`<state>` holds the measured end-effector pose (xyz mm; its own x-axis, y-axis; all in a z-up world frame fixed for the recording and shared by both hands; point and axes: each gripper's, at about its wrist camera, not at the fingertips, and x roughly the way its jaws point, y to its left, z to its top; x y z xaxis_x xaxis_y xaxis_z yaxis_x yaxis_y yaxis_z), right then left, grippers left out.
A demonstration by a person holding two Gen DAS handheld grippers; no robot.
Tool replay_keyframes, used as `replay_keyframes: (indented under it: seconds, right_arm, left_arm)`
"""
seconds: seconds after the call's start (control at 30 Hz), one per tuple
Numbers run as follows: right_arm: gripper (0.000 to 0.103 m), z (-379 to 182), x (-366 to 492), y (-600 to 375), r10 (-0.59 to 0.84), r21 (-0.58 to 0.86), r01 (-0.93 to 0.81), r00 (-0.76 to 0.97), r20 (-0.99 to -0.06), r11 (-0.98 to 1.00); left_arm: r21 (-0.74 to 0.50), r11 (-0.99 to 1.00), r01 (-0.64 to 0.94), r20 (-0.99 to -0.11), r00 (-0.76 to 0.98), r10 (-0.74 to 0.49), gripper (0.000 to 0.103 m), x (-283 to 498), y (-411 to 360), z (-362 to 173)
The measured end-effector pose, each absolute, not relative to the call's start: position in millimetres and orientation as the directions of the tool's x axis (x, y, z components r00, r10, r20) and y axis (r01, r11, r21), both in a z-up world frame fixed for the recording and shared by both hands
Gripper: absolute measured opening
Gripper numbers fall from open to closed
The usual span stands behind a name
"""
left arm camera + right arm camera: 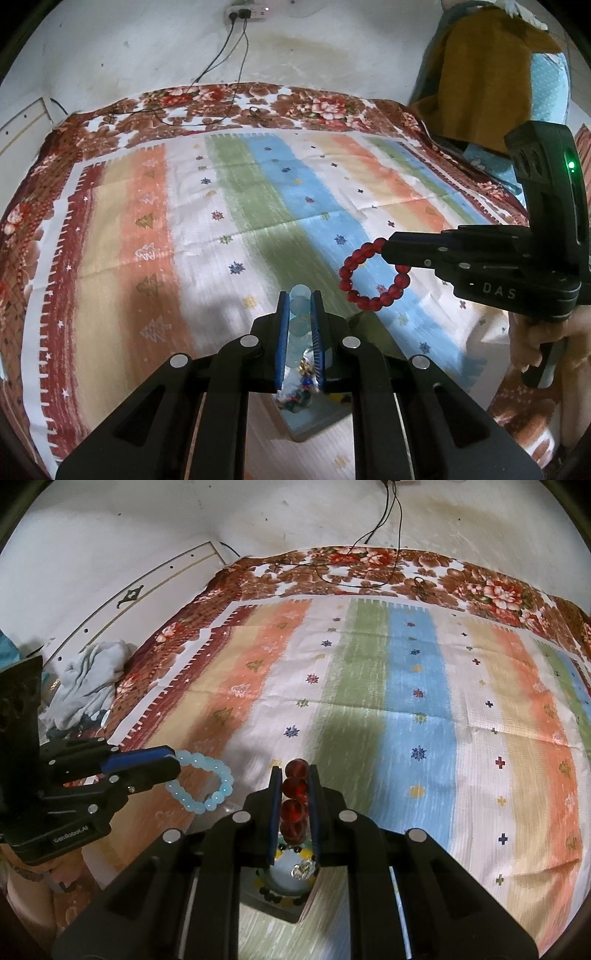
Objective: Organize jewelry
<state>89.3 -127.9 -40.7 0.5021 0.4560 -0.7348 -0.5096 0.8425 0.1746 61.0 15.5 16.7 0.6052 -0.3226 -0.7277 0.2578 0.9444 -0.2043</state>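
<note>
My left gripper point(300, 295) is shut on a pale blue bead bracelet point(298, 317) and holds it above the bed; the bracelet hangs as a loop in the right wrist view point(205, 781), where the left gripper point(173, 762) shows at the left. My right gripper point(295, 771) is shut on a dark red bead bracelet point(294, 797), which hangs as a ring in the left wrist view point(371, 273) from the right gripper point(388, 251). Below both grippers is a clear box point(314, 417) with mixed jewelry, including a black-and-yellow bead piece point(280, 895).
A striped cloth point(236, 229) covers a floral bedspread point(258, 103). Black cables point(221, 66) run from a wall socket onto the bed's far edge. Folded clothes point(480, 74) stand at the far right. A grey cloth heap point(88, 679) lies off the bed's left side.
</note>
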Motion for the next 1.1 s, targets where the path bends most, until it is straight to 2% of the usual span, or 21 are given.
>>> replay_keyframes:
  seconds: [0.6,0.67,0.7,0.73,0.77,0.83,0.93,1.0,1.07,1.1]
  right_arm:
    - [0.015,-63,41,-132,0.482,0.201,-0.547,0.437,-0.759,0.813]
    - [0.017,-63,38,-134,0.488,0.208,-0.546,0.438,-0.755,0.812]
    - [0.026,-62,36,-137,0.485,0.206,-0.539,0.447,-0.751,0.817]
    - [0.032,-61,35,-139,0.483,0.202,-0.537,0.455,-0.748,0.819]
    - [0.038,-61,32,-142,0.481,0.199,-0.534,0.462,-0.745,0.822]
    - [0.039,-64,29,-147,0.475,0.202,-0.522,0.465,-0.747,0.829]
    - [0.042,-66,25,-154,0.469,0.205,-0.506,0.473,-0.746,0.838]
    - [0.049,-68,21,-160,0.468,0.210,-0.497,0.481,-0.741,0.842]
    - [0.052,-68,18,-164,0.467,0.205,-0.495,0.490,-0.736,0.844]
    - [0.058,-66,14,-166,0.466,0.197,-0.498,0.504,-0.727,0.845]
  left_arm:
    - [-0.238,0.942,0.237,-0.745,0.578,-0.333,0.011,20,8,-7]
    - [-0.250,0.941,0.229,-0.744,0.577,-0.338,0.020,18,10,-8]
    - [-0.250,0.941,0.227,-0.741,0.581,-0.337,0.030,15,11,-8]
    - [-0.244,0.944,0.223,-0.740,0.585,-0.330,0.035,13,11,-8]
    - [-0.238,0.946,0.220,-0.743,0.586,-0.323,0.035,11,11,-9]
    - [-0.230,0.949,0.214,-0.748,0.585,-0.313,0.043,9,11,-11]
    - [-0.219,0.953,0.211,-0.750,0.588,-0.302,0.048,6,11,-13]
    - [-0.219,0.953,0.209,-0.748,0.591,-0.302,0.054,5,11,-12]
    - [-0.216,0.953,0.211,-0.750,0.589,-0.300,0.056,3,10,-13]
    - [-0.208,0.954,0.214,-0.752,0.589,-0.296,0.059,2,10,-13]
